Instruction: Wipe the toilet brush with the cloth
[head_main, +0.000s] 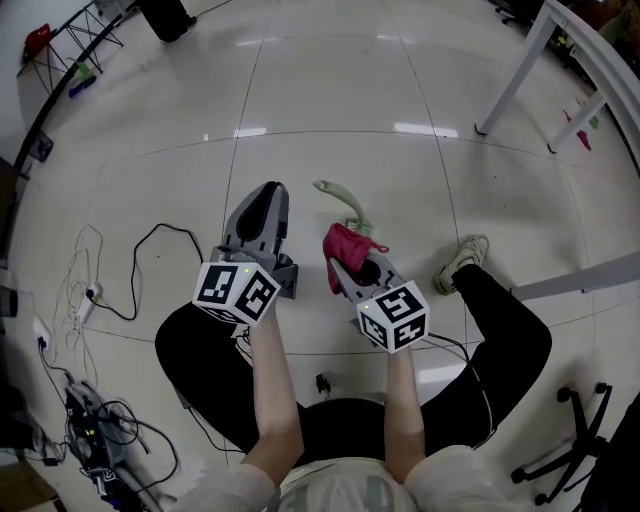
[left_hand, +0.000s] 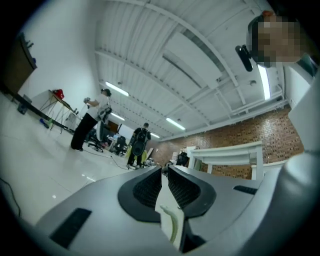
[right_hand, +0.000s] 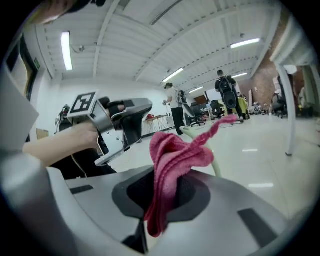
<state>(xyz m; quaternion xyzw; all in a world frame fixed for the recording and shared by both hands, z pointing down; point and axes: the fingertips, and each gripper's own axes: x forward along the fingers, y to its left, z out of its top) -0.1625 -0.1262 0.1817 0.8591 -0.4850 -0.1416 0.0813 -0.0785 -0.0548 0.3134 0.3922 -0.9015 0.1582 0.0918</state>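
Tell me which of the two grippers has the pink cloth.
The right gripper: the pink cloth is clamped between its jaws. The left gripper has no cloth.

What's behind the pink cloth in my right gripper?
A pale green brush handle curves up behind the cloth. Its lower part is covered by the cloth, so where it ends can't be seen.

The head view looks steeply down from above the person's arms onto the floor (head_main: 330, 90), with the left gripper (head_main: 268, 190) and right gripper (head_main: 345, 262) close below. The left gripper view tilts up across the hall toward a brick wall (left_hand: 240, 135). The right gripper view looks roughly level, with the cloth (right_hand: 172, 160) close before the lens and the left gripper at its left. Both gripper views probably share the distant person with a backpack (left_hand: 140, 142).
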